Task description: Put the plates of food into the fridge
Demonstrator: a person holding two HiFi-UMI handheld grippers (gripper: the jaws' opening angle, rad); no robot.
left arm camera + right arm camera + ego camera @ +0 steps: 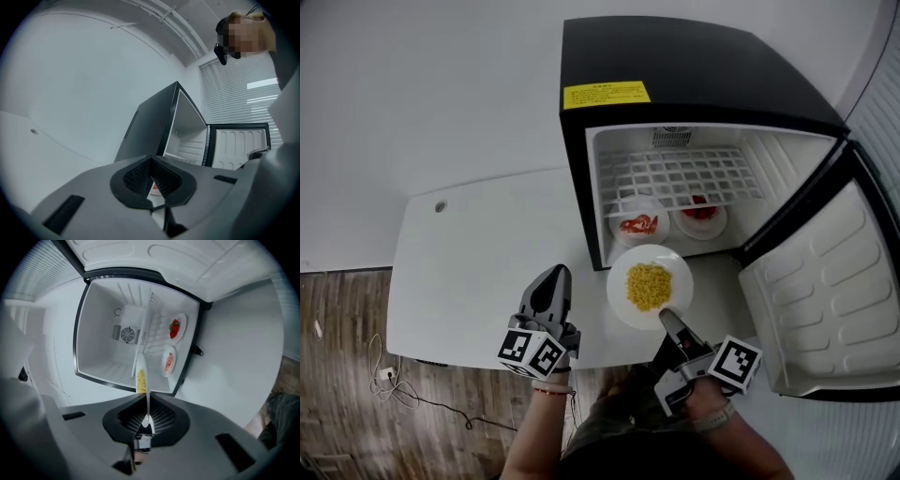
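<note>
We see our right gripper [146, 404] clamped on the rim of a white plate [140, 363], which is edge-on to us with yellow food [140, 380] on it. Ahead gapes the open fridge [98, 338]. To one side of its wire shelf [151, 324] sit a plate of red food [177, 328] and a second plate of red food [168, 362].

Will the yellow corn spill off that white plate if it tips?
Probably: the round white plate looks shallow and the yellow corn kernels lie loose. The right hand-held gripper pinches only one rim edge, so it may tilt. It looks stiff, likely breakable.
</note>
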